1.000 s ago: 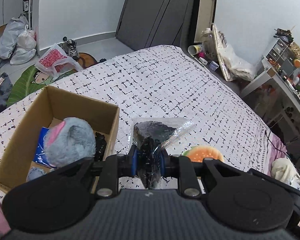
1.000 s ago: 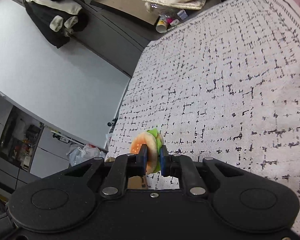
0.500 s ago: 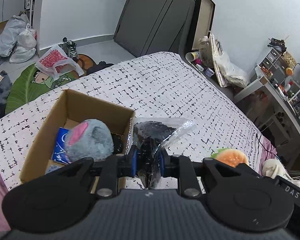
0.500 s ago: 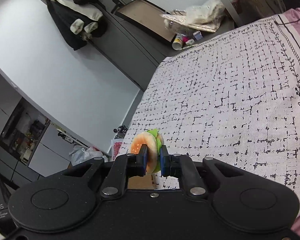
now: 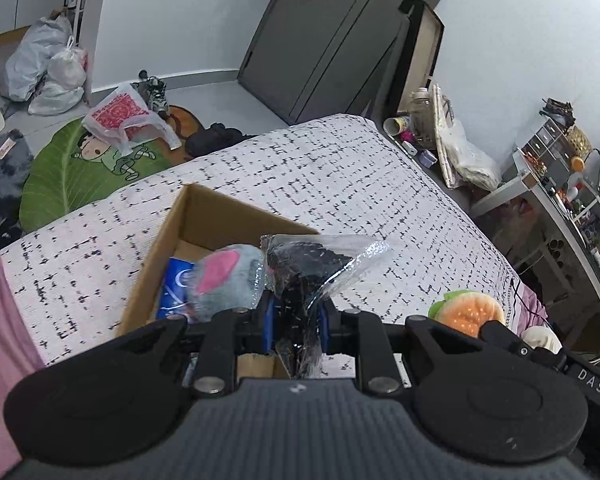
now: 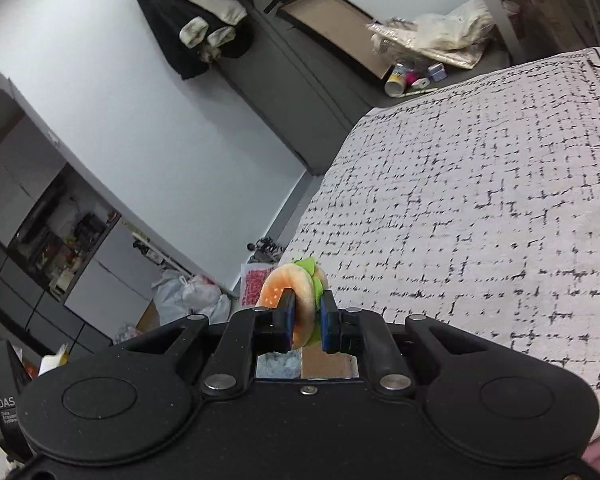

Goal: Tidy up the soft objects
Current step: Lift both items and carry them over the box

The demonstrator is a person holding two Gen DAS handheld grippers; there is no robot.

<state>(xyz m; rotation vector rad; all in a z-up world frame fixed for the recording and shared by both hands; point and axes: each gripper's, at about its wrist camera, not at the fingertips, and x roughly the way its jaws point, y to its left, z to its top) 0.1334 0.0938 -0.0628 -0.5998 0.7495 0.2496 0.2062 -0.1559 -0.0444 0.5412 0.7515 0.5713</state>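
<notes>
My left gripper (image 5: 296, 322) is shut on a black soft item in a clear plastic bag (image 5: 306, 266), which hangs over the near right corner of an open cardboard box (image 5: 216, 210) on the bed. Inside the box lie a grey plush with a pink ear (image 5: 224, 280) and a blue packet (image 5: 176, 288). My right gripper (image 6: 305, 320) is shut on a plush burger (image 6: 294, 286), orange bun with green lettuce, held above the bed. In the left wrist view that plush burger (image 5: 470, 310) and right gripper appear at the lower right, beside the box.
The bed (image 5: 340, 184) has a white cover with black dashes and a pink edge. Bags (image 5: 44, 64) and a green leaf mat (image 5: 84, 168) lie on the floor beyond. A dark wardrobe (image 5: 332, 40), clutter by the bedside (image 5: 440, 140) and a shelf (image 5: 560, 184) stand around.
The left gripper with the bagged item has moved over toward the box, which now sits nearer the centre. The right gripper has risen and rolled with the burger, closer to the left one.
</notes>
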